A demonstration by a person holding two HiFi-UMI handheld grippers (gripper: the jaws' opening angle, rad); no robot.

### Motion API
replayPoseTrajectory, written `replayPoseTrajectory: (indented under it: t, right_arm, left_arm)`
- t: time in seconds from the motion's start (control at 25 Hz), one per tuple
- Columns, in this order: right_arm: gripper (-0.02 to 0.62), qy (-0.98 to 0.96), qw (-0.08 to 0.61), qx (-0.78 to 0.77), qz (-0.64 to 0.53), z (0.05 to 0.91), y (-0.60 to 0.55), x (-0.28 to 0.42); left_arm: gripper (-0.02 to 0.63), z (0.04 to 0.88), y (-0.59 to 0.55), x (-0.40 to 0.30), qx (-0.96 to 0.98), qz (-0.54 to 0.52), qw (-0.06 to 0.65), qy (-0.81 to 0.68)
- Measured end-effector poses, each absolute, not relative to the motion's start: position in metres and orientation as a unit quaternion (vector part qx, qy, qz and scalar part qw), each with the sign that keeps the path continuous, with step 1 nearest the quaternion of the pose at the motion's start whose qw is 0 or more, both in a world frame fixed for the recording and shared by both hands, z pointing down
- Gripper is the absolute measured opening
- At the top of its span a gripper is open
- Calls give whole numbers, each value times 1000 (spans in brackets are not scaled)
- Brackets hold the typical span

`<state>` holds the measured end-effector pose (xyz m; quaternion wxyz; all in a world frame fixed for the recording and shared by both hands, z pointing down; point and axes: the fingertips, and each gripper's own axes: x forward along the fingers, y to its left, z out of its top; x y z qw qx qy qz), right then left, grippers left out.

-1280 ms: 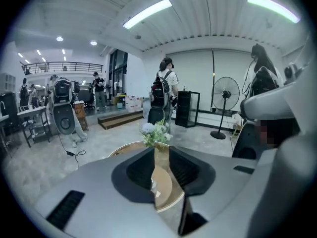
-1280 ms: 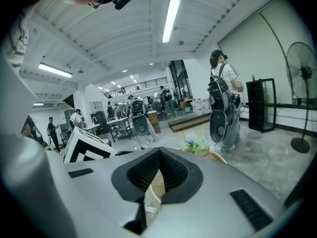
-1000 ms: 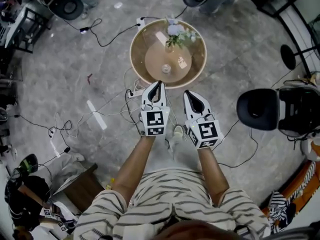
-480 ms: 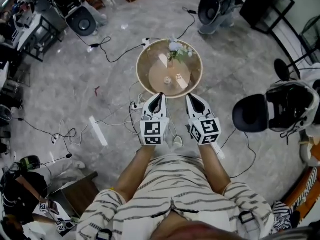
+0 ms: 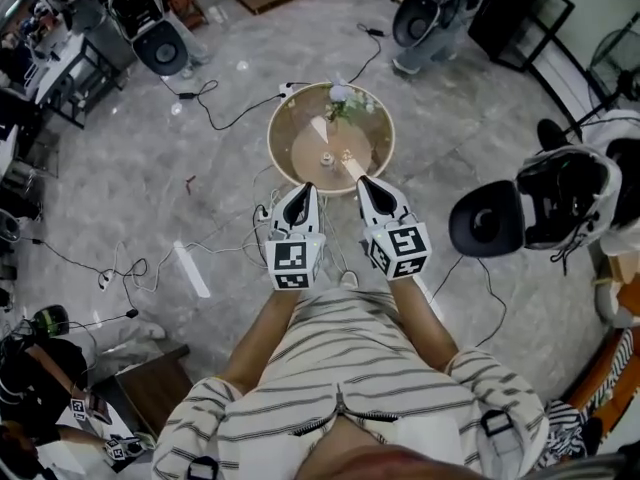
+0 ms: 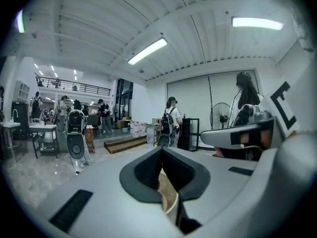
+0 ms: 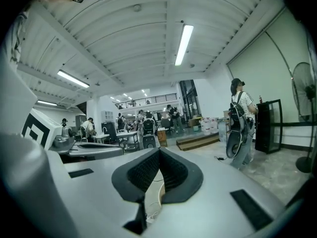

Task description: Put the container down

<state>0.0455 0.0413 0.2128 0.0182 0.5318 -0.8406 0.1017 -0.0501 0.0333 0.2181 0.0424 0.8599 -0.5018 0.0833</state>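
The person in a striped shirt (image 5: 340,368) holds 2 grippers side by side at chest height over the grey stone floor (image 5: 150,168). The left gripper (image 5: 311,186) has its fingers (image 6: 141,170) clenched tip to tip with nothing held between them. The right gripper (image 5: 362,180) is clenched the same way, its fingers (image 7: 143,170) meeting at the tips and grasping nothing.

Both grippers point toward a round counter (image 5: 275,133) with a wooden rim, which stands on the floor just ahead of them. In the head view the right gripper's tips overlap the counter's near rim, and the left gripper's tips lie just short of it. The small pale container (image 5: 325,158) sits on the counter near its middle, apart from both grippers. It is too small to tell its shape.

A vase of flowers (image 5: 340,100) stands at the counter's far edge. Cables (image 5: 215,108) trail across the floor, and a black chair (image 5: 485,218) stands to the right.
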Motion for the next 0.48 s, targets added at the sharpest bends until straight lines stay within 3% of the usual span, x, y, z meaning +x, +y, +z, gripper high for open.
replayPoseTrajectory:
  t: [0.48]
  right_arm:
    - [8,-843,10,531,82,196,42,41]
  left_arm:
    - [0,199,35,-55,860,63,30,-505]
